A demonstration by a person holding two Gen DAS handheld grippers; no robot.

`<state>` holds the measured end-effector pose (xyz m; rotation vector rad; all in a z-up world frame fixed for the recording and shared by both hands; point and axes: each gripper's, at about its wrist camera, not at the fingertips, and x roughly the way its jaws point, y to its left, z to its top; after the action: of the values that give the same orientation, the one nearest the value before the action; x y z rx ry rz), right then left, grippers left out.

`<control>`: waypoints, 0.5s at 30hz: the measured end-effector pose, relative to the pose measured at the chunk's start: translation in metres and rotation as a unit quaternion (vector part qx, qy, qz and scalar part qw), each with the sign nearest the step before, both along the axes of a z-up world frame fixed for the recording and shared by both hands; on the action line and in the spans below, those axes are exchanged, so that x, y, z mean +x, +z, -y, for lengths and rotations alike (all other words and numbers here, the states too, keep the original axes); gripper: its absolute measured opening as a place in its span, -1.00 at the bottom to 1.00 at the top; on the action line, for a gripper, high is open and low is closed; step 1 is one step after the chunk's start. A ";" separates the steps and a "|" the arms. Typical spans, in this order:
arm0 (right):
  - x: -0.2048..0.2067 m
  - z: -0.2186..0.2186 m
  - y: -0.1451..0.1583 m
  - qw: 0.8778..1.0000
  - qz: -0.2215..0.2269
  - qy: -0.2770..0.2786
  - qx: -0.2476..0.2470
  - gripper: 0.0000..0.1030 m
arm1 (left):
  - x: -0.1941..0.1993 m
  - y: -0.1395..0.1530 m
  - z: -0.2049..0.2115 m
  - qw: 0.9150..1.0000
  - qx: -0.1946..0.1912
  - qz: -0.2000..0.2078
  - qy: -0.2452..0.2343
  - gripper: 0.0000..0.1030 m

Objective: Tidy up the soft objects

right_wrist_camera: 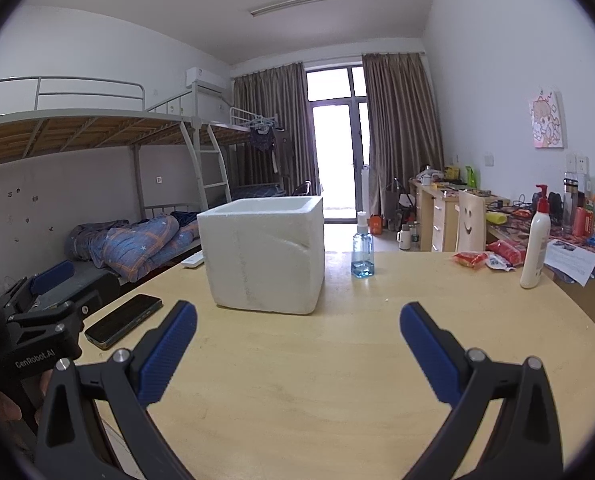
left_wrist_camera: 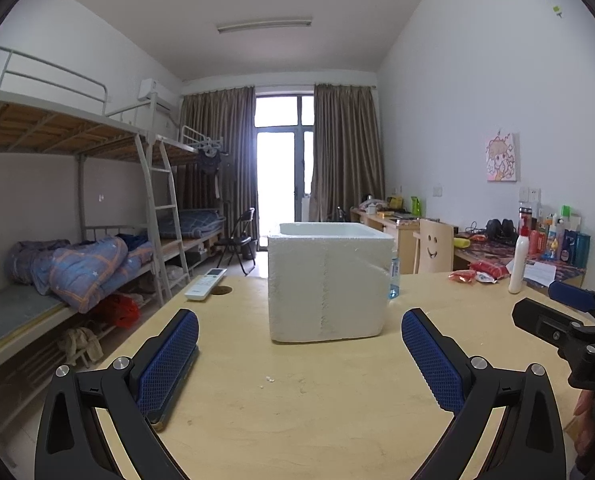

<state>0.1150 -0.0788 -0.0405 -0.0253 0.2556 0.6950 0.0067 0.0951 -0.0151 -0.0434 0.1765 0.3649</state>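
Both wide open, gripping nothing: left hand-held gripper (left_wrist_camera: 299,326) and right hand-held gripper (right_wrist_camera: 298,318), before white foam box (left_wrist_camera: 329,280) on surface (left_wrist_camera: 317,400).

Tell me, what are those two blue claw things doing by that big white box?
A person holds both. The left gripper and right gripper hover over the wooden table with fingers spread wide, holding nothing. The white foam box stands ahead of them, open on top. A phone lies by the left gripper. No sorting shows yet.
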 end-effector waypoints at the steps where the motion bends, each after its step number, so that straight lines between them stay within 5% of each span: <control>1: 0.000 0.001 -0.001 1.000 0.001 -0.001 0.001 0.99 | 0.000 0.000 0.000 1.000 0.000 0.001 -0.001 0.98; 15: -0.004 -0.002 -0.001 1.000 0.002 0.000 -0.009 0.99 | -0.002 0.000 0.001 1.000 0.008 0.001 -0.005 0.98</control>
<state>0.1112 -0.0771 -0.0412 -0.0432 0.2573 0.6926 0.0051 0.0945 -0.0148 -0.0278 0.1711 0.3565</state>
